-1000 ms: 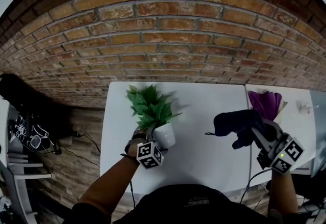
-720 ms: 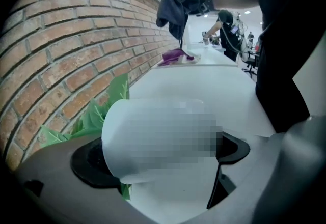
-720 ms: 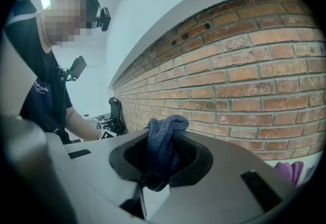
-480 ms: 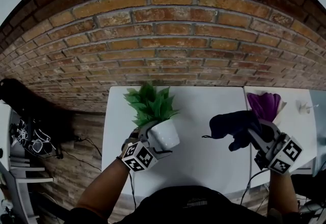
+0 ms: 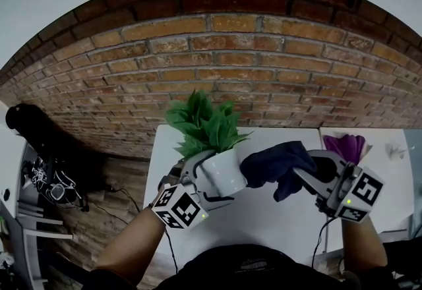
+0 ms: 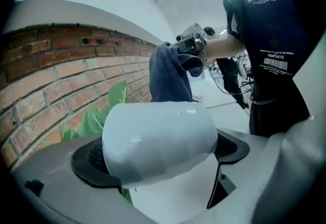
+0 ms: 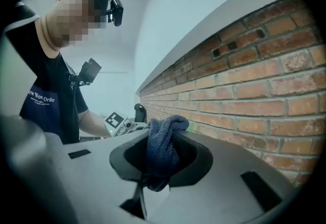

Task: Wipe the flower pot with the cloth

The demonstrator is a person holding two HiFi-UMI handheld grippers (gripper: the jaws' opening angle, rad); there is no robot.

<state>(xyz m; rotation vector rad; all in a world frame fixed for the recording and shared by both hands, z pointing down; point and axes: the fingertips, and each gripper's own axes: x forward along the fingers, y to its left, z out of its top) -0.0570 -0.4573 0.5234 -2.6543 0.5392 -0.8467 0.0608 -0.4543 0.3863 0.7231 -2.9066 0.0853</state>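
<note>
The white flower pot [image 5: 223, 173] with a green leafy plant [image 5: 206, 126] is lifted off the white table [image 5: 277, 216], held by my left gripper [image 5: 201, 180], whose jaws are shut on its sides. The left gripper view shows the pot [image 6: 160, 139] filling the space between the jaws. My right gripper [image 5: 306, 176] is shut on a dark blue cloth [image 5: 273, 163], which hangs just right of the pot, close to its side. In the right gripper view the cloth [image 7: 162, 154] is bunched between the jaws.
A brick wall [image 5: 217, 64] stands behind the table. A purple flower [image 5: 344, 145] sits on a second white table at the right. Dark bags and cables [image 5: 43, 173] lie on the wooden floor at the left.
My left gripper has lifted the pot up off the table. The right gripper has carried the cloth left and upward, close to the pot's right side.
</note>
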